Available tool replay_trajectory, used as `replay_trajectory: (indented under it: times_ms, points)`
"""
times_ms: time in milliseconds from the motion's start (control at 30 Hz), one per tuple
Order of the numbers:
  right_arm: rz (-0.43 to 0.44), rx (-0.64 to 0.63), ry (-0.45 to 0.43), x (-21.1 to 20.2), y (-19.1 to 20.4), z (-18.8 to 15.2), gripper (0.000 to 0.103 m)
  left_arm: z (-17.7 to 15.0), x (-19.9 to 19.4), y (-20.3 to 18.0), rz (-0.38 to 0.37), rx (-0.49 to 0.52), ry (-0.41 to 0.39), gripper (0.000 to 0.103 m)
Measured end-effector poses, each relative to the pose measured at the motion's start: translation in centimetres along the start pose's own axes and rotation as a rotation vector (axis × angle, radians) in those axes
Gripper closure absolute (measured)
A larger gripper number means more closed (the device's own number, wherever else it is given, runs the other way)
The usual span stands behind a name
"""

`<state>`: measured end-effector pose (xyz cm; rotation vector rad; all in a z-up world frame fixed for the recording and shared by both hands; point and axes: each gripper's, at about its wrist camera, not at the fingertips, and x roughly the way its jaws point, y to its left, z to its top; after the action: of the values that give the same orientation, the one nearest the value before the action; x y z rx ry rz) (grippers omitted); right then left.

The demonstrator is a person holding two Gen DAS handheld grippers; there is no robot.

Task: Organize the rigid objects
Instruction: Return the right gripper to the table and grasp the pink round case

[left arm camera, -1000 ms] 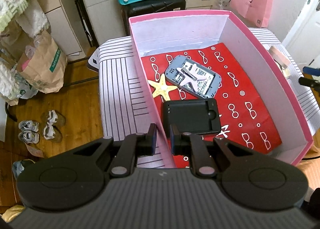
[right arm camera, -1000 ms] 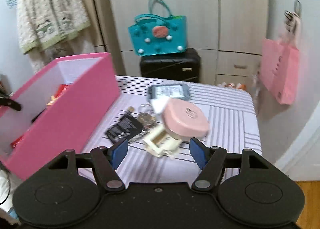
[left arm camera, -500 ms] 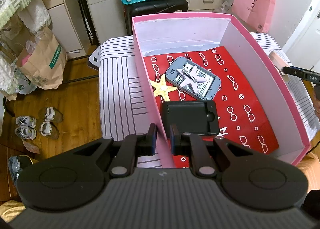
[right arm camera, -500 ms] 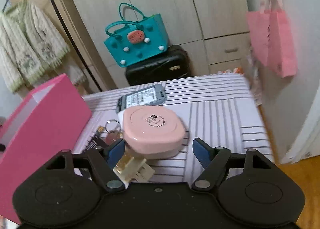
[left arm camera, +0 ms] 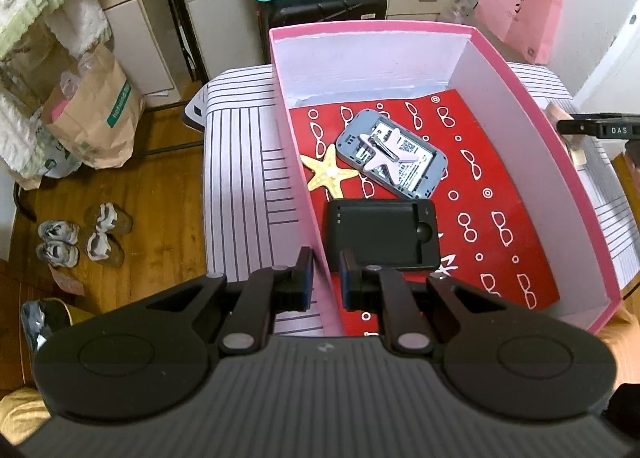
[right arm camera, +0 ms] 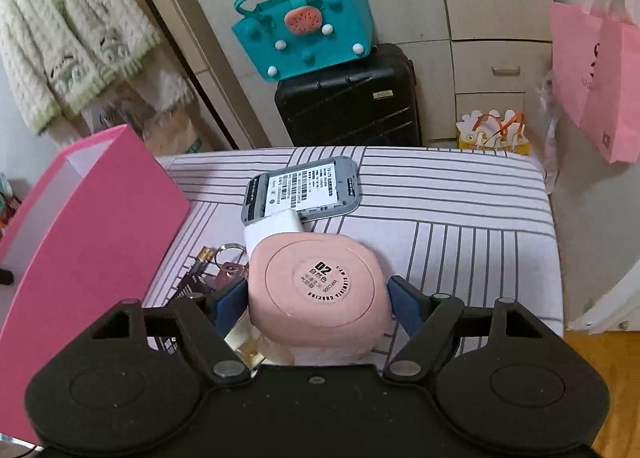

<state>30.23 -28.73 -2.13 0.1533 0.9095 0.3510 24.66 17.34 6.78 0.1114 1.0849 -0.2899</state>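
Note:
My left gripper [left arm camera: 323, 278] is shut on the left wall of the pink box [left arm camera: 298, 178]. Inside, on a red patterned sheet, lie a grey router with a lilac star on it [left arm camera: 391, 158], a yellow starfish [left arm camera: 329, 174] and a black device [left arm camera: 382, 234]. My right gripper [right arm camera: 318, 304] is open, with its blue fingers on both sides of a pink round case [right arm camera: 320, 290] on the striped table; the fingers look near or at its sides. Beyond the case lie a white charger [right arm camera: 274, 228] and a grey router back [right arm camera: 304, 190].
Keys and a black card [right arm camera: 208, 278] lie left of the pink case, next to the pink box's outer wall [right arm camera: 96, 234]. A teal bag on a black suitcase [right arm camera: 348, 102] stands behind the striped table [right arm camera: 460, 226]. The table's right edge drops to the floor.
My right gripper has moved down and forward, so the pink case now sits between its fingers. My left gripper has kept its hold on the box wall.

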Motion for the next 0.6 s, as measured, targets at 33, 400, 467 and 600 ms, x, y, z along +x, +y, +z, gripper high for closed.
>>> replay_trajectory:
  times_ms: [33,400,467,600]
  points:
    - [-0.009,-0.004,0.003,-0.1,0.2,0.0,0.023,-0.1,0.0,0.0,0.000,-0.001,-0.004,0.091]
    - [-0.092,-0.027,-0.091,-3.8,2.6,-0.3,0.023,-0.2,0.0,0.4,-0.019,0.000,-0.014,0.091]
    - [-0.086,-0.054,-0.112,-5.0,4.0,-0.3,0.023,-0.2,-0.1,0.5,-0.026,-0.003,-0.013,0.091]
    - [-0.046,-0.151,-0.154,-7.8,8.4,-0.3,0.023,-0.2,-0.1,0.7,-0.039,-0.004,-0.006,0.091]
